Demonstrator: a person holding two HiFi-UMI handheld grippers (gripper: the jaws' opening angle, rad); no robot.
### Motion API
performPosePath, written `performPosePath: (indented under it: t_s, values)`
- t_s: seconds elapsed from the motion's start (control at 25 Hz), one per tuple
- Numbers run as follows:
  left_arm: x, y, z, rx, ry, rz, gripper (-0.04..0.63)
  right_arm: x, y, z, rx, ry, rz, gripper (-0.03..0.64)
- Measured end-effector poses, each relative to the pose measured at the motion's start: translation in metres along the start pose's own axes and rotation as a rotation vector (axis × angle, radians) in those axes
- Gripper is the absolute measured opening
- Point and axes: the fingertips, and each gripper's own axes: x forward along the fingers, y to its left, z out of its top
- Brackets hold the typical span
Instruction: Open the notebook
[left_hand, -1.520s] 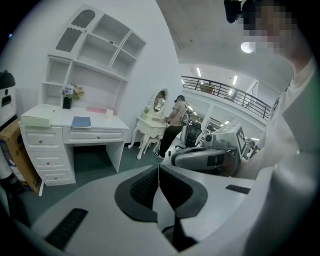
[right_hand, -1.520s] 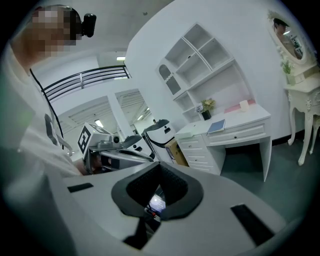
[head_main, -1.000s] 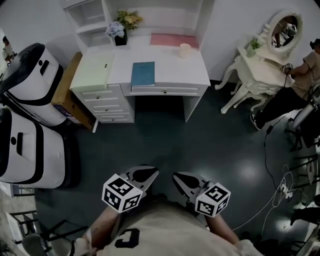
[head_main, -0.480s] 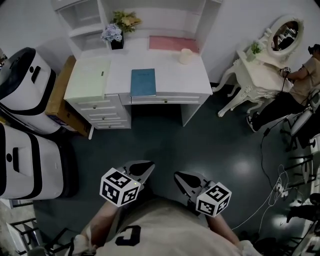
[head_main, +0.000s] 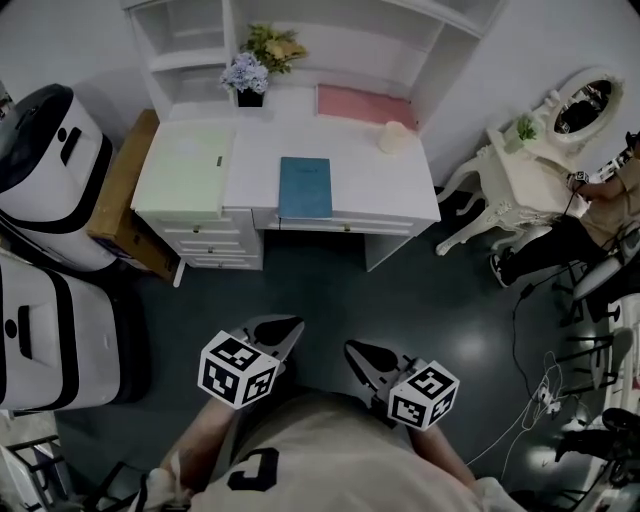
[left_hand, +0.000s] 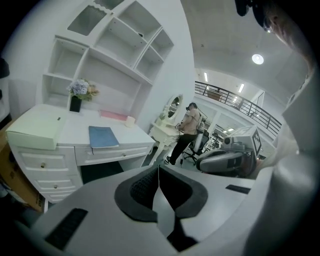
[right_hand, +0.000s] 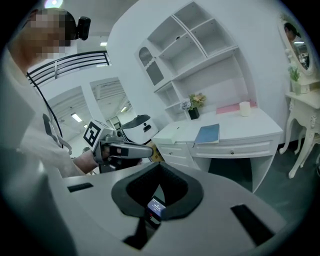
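The blue notebook (head_main: 305, 187) lies closed on the surface (head_main: 400, 190); well apart from it, the left gripper (head_main: 287, 326) and right gripper (head_main: 357, 351) have their fingers pressed together, empty.

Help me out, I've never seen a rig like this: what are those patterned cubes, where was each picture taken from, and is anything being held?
A person holds a two-jaw tool in each hand: the left gripper and the right gripper. The patterned cubes are part of those tools. The head view comes from a camera on the person's head, looking steeply down. The other two pictures come from a camera riding on each gripper, looking along its own jaws. Both pairs of jaws are shut and hold nothing. Ahead stands a white desk with a closed blue notebook and a pot of flowers on it. Both grippers are over the dark floor, well short of the desk.
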Motion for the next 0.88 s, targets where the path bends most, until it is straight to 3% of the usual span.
performPosePath:
  t_s: [0.48, 0.88]
  values:
    - [-0.002, 0.038, 0.014, -0.037, -0.040, 0.017, 0.018, 0.035, -0.003, 0.023, -0.032, 0.043, 0.028, 0.013]
    - [0.018, 0.065, 0.025, -0.055, -0.041, 0.118, 0.020, 0.056, -0.037, 0.048, -0.042, 0.032, 0.104, 0.014]
